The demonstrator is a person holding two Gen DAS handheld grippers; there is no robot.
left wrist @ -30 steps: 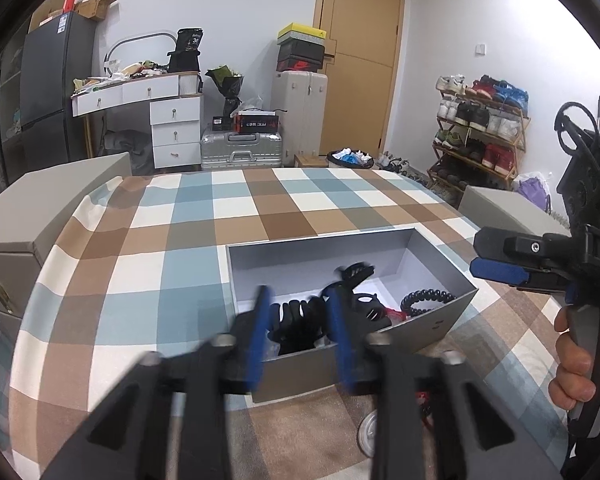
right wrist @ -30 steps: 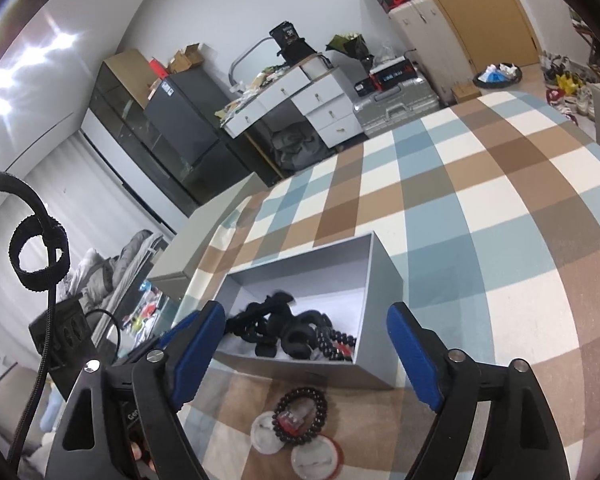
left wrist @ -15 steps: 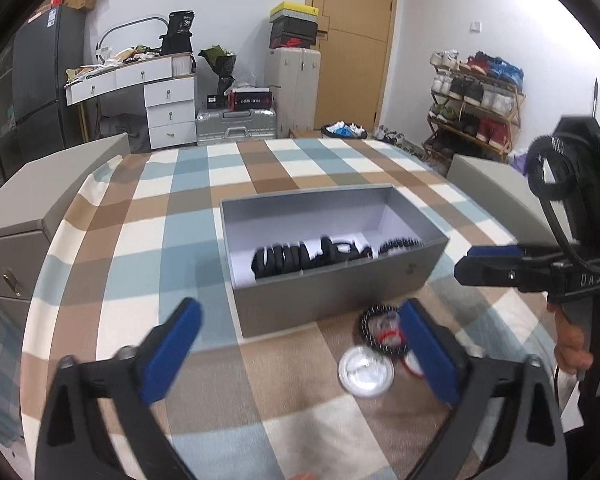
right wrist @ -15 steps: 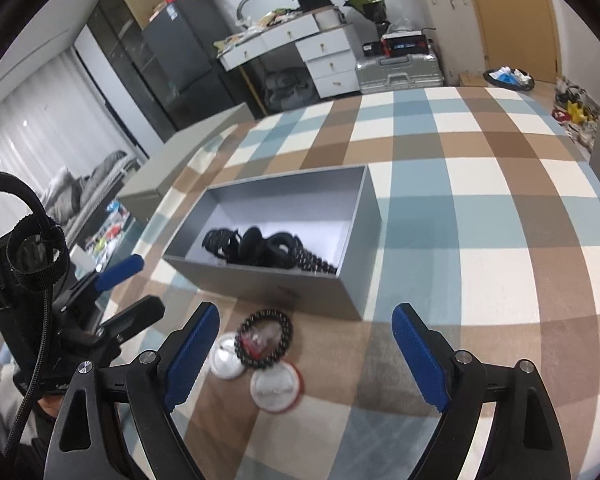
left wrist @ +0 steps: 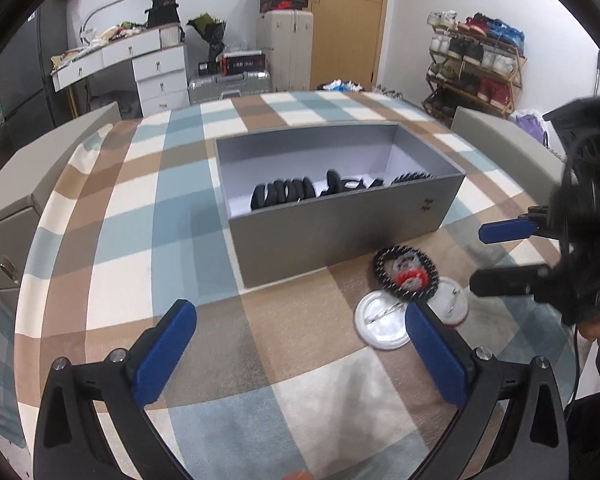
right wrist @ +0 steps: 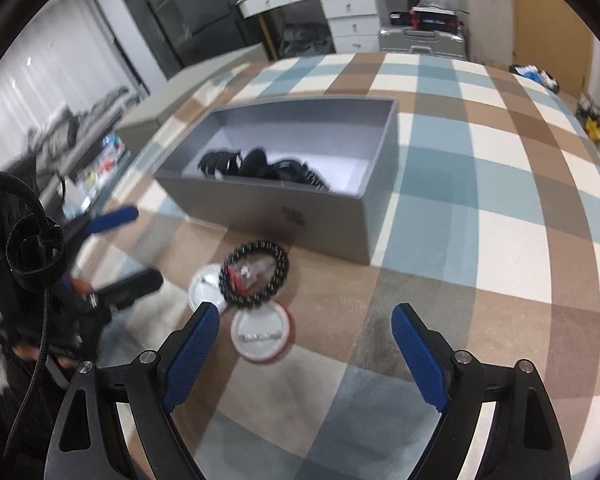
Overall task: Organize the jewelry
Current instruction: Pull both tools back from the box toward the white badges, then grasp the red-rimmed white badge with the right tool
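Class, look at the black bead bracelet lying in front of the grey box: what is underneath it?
The black bead bracelet lies across two round white badges, beside the grey box. A red-and-clear item shows inside its loop. The badges' covered parts cannot be seen.

checked cloth (left wrist: 132,216) — white drawers (left wrist: 160,76) | silver suitcase (left wrist: 228,82) | shoe rack (left wrist: 476,64)

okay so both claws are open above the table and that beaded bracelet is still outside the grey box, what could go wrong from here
1. The beaded bracelet lies on top of two round badges; a grab could catch a badge too or knock it aside.
2. The left claw and right claw are both near that pile, so they might collide.
3. The bracelet sits close to the grey box; a sweep might push the box.
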